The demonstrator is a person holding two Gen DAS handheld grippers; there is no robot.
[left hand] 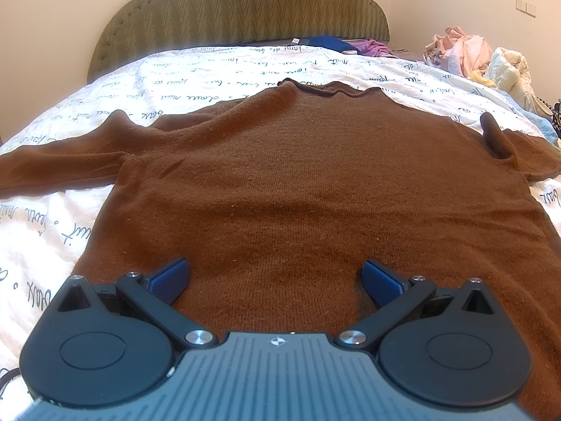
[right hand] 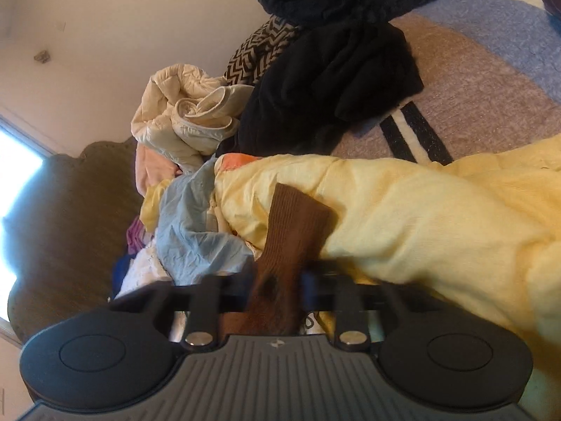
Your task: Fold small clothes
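Brown knitted sweater (left hand: 308, 182) lies spread flat on a bed, its neckline toward the padded olive headboard (left hand: 242, 7) and its hem nearest the left wrist camera. It rests on a white duvet (left hand: 56, 231) printed with dark handwritten script. One sleeve stretches out flat to the left of the frame; on the right, the sleeve is bunched and partly lifted at the shoulder.

At the hem, the left gripper (left hand: 275, 279) hovers low over the knit with its jaws spread wide, blue pads (left hand: 168, 279) angled outward and nothing between them.

Seen from the right wrist, the view is rolled sideways and slightly blurred. The right gripper (right hand: 277, 284) is pinched together on a ribbed brown cuff (right hand: 292, 224), which pokes out past the fingertips and fans over a pale yellow cloth (right hand: 438, 217). The cuff matches the sweater in colour, though the link to the garment is hidden behind the tool.

Beyond the cuff sits a heap of unfolded laundry: a crumpled light blue piece (right hand: 196, 231), a cream quilted item (right hand: 182, 112), a black garment (right hand: 329, 84) and a black-and-white zigzag fabric (right hand: 259, 52). A striped rug or blanket (right hand: 491, 77) in grey, brown and black fills the far side of that view. From the left wrist, pink and cream clothes (left hand: 470, 56) pile up at the bed's right edge.
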